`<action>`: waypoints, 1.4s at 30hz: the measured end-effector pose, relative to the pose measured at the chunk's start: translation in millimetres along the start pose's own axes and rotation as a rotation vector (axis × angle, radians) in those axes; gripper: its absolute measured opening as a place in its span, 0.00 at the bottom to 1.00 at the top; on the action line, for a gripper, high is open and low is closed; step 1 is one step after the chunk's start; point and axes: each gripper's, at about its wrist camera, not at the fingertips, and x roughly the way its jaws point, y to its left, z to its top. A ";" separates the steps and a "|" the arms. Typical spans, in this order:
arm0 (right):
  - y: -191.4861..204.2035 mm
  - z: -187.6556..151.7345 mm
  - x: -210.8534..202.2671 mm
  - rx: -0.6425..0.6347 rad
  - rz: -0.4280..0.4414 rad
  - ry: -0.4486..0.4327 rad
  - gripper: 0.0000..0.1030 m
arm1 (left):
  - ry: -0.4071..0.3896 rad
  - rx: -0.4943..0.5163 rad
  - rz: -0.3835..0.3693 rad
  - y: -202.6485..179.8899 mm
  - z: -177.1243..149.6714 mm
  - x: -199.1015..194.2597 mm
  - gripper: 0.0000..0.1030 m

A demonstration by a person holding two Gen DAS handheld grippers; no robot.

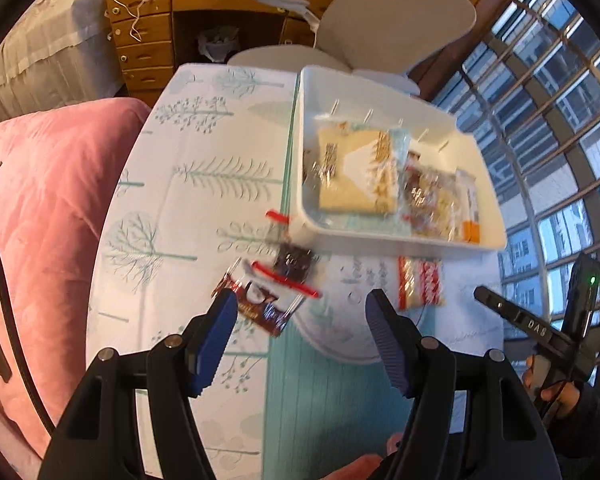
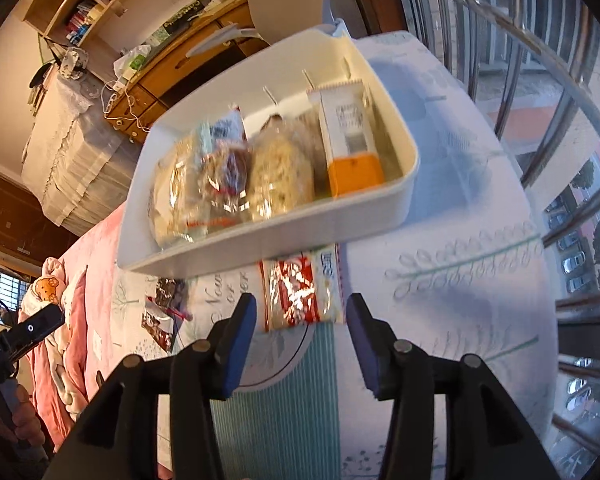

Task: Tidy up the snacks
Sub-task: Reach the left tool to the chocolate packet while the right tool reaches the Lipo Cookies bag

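Observation:
A white bin [image 1: 400, 236] stands on the tree-print tablecloth [image 1: 204, 184] and holds several snack packets, among them a beige one [image 1: 356, 172] and an orange-and-white one [image 2: 352, 148]. In front of the bin lie loose snacks: a dark packet with a red strip [image 1: 294, 264], a brown chocolate packet [image 1: 256, 308] and a red-and-white packet [image 1: 420, 284]. My left gripper [image 1: 300, 300] hangs open above the dark and brown packets, holding nothing. My right gripper [image 2: 301, 304] is open just short of the red-and-white packet [image 2: 300, 292], with its pads clear of it. The bin's front wall [image 2: 260, 236] is close ahead.
A pink quilt [image 1: 40, 220] lies left of the table. Behind the table are a wooden desk [image 1: 148, 40] and a grey chair [image 1: 400, 12]. Barred windows [image 1: 560, 120] run along the right. The other gripper's body [image 1: 540, 332] and a hand show at the right edge.

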 end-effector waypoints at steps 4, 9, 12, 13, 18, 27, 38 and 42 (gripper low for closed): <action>3.0 -11.6 10.6 0.021 -0.034 0.007 0.47 | 0.054 0.025 -0.004 6.0 -4.3 12.4 0.68; 8.2 -21.8 17.5 0.066 -0.075 -0.024 0.53 | 0.141 0.119 -0.016 6.8 -2.6 33.8 0.71; 12.2 -24.9 23.2 0.080 -0.101 -0.044 0.56 | 0.183 0.186 -0.011 5.7 1.2 46.5 0.78; 13.9 -26.2 25.2 0.084 -0.119 -0.053 0.56 | 0.193 0.198 -0.012 5.7 2.5 49.6 0.79; 20.2 -29.3 37.2 0.084 -0.195 -0.102 0.57 | 0.252 0.246 0.011 9.7 8.8 74.9 0.82; 30.3 -35.6 65.0 0.041 -0.263 -0.168 0.57 | 0.304 0.282 0.040 12.6 6.8 121.7 0.82; 42.9 -37.1 82.4 -0.086 -0.352 -0.227 0.57 | 0.298 0.287 0.082 11.2 5.9 152.1 0.82; 46.6 -36.7 88.6 -0.128 -0.354 -0.216 0.65 | 0.293 0.266 0.089 14.5 8.3 159.5 0.79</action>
